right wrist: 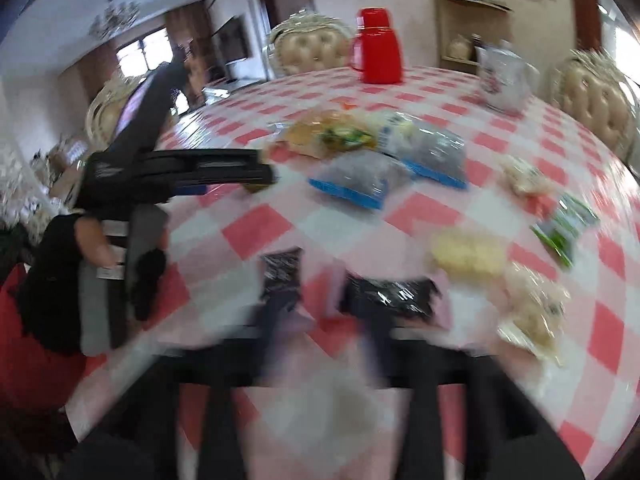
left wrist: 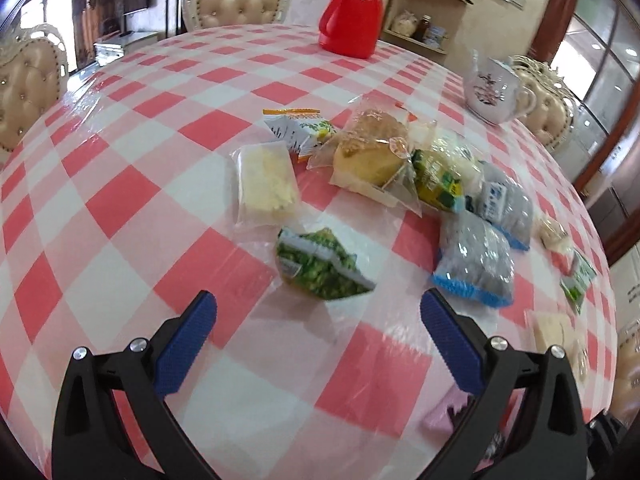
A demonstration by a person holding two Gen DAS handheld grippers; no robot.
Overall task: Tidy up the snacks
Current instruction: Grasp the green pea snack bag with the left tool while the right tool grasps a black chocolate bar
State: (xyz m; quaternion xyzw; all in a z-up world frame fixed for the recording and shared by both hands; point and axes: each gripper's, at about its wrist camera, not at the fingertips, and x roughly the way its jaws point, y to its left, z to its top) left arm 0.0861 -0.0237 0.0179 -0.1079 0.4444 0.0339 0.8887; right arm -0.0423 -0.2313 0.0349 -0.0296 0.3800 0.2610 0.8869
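The green snack packet is seen in the lower centre of the left wrist view, just ahead of the left gripper, whose jaws are spread wide and empty. Its long axis is laid slantwise across the gap (upper left to lower right). The right gripper is blurred, so its state cannot be told.

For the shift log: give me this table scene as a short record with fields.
surface: table under a pink and white checked cloth
snack pile: clear-wrapped bread, yellow-green packet and two blue-edged grey packets bunched together
apart from pile: pale cracker packet; green packet nearest the left gripper
near edge: two black packets, blurred
other items: red flask, white jug
left gripper: open, empty
right gripper: blurred, appears open
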